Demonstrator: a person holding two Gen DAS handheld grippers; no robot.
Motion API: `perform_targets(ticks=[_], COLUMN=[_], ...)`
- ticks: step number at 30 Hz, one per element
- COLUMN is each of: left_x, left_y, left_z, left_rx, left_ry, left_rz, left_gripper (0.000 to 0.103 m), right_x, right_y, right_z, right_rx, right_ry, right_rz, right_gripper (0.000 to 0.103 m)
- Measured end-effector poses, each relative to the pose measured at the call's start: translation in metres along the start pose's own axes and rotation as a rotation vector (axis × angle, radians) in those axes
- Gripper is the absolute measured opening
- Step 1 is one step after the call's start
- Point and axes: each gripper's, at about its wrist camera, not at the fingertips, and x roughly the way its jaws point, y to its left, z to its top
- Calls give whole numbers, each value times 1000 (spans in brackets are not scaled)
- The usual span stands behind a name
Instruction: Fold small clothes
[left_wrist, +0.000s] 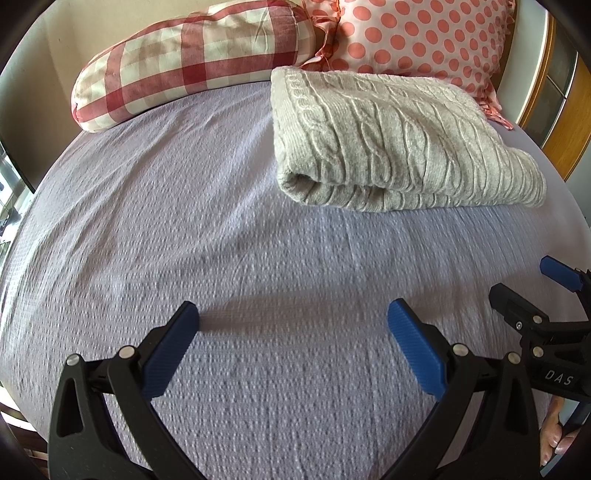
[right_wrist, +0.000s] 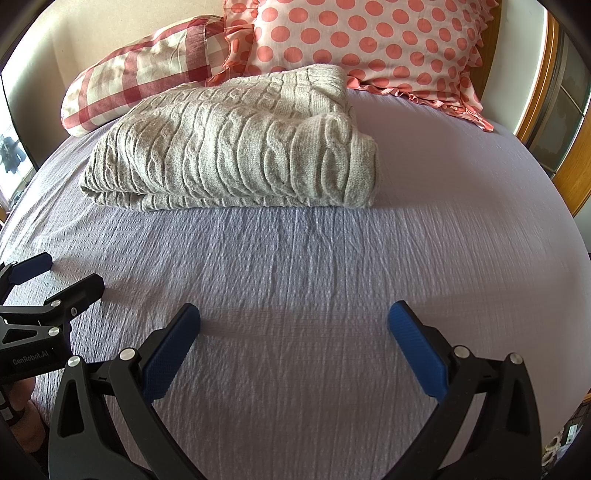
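Both pairs of jaws stand wide and hold nothing: the left gripper (left_wrist: 293, 314) and the right gripper (right_wrist: 293, 314) hover side by side, near each other, over the bare lavender bedspread (right_wrist: 295, 258) toward the foot side of the bed. Ahead of them, well apart from either set of blue pads, lies the grey cable-knit sweater (left_wrist: 388, 140), already folded into a thick bundle near the head of the bed, its far edge touching or just short of the polka-dot pillow (right_wrist: 369, 40), with the red checked pillow (left_wrist: 184, 55) beside it. From the left gripper the sweater sits forward and to the right; from the right gripper it sits forward and slightly left, so it lies roughly between the two lines of sight. Its long axis appears to run across the bed, parallel to the pillows, with a doubled fold edge facing the grippers. The right gripper looks marginally nearer, though that is hard to judge.
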Motion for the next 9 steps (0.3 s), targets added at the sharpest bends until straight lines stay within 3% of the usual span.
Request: perform_targets(ticks=[9], left_x=[-2], left_y=[-1], left_z=[-2], left_rx=[1], left_ry=[-12], left_rz=[0], left_gripper=[101], right_x=[0], right_y=[0], right_z=[0], right_rx=[0], right_ry=[0], right_rz=[0], right_gripper=[102])
